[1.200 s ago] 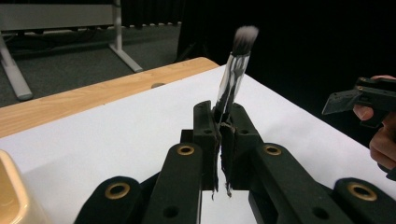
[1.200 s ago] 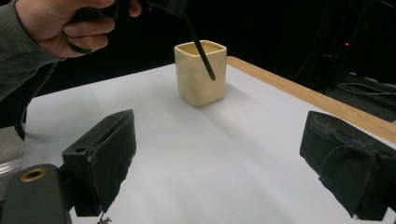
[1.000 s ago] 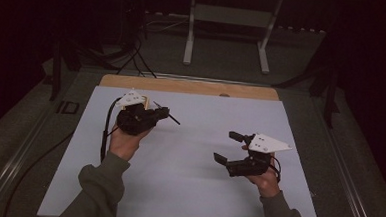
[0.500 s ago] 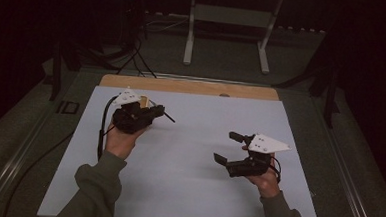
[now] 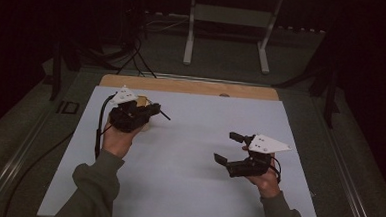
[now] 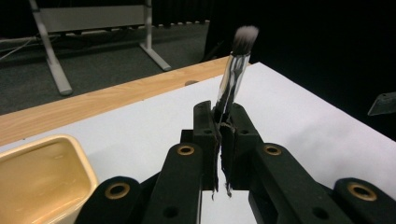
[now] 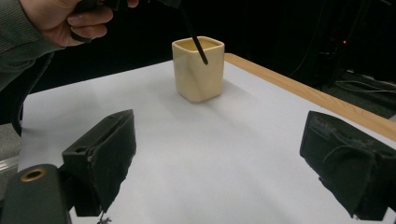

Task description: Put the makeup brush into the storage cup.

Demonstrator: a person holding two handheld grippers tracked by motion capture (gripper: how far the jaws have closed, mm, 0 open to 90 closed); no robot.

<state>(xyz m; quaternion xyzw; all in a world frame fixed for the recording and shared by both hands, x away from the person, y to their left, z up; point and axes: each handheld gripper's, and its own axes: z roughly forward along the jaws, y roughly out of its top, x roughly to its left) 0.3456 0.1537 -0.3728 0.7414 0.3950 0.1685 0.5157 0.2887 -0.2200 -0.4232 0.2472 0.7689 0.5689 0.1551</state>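
The left gripper [image 5: 148, 111] is clenched on a makeup brush [image 6: 236, 65]. In the left gripper view the brush stands up from between the jaws, its bristle end farthest from the gripper and its silver ferrule just above the jaw tips. A cream cup [image 7: 198, 69] stands just below and beside this gripper, on the white table [image 5: 188, 153]. In the right gripper view the brush's dark handle end hangs in front of the cup. The right gripper [image 5: 229, 148] is released, its jaws wide apart with nothing between them, well apart from the cup.
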